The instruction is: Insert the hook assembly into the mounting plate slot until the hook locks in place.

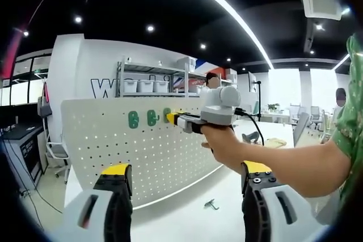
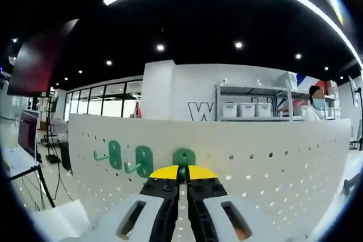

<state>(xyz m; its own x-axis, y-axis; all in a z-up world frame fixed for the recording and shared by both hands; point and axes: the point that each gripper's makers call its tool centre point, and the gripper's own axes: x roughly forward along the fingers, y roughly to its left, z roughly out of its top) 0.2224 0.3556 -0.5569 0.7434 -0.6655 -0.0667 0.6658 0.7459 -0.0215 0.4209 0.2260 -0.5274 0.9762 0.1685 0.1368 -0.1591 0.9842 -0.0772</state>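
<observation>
A white pegboard mounting plate point(image 1: 113, 140) stands upright on a white table. Two green hooks point(image 1: 133, 119) point(image 1: 152, 118) hang in its top row. A third green hook point(image 1: 167, 114) sits beside them, and my right gripper point(image 1: 180, 121), held by a person's hand, is shut on it right at the board. In the right gripper view the yellow-tipped jaws point(image 2: 182, 172) are pressed together on that green hook point(image 2: 184, 157) against the plate point(image 2: 272, 162), with the other two hooks point(image 2: 115, 154) point(image 2: 143, 160) to its left. My left gripper point(image 1: 187, 168) hangs back from the board, open and holding nothing.
A small metal hook point(image 1: 211, 204) lies on the white table point(image 1: 187, 219) in front of the board. Behind the board are shelves with white bins point(image 1: 145, 86), desks and an office chair point(image 1: 57, 154). The person's forearm point(image 1: 295, 168) crosses the right side.
</observation>
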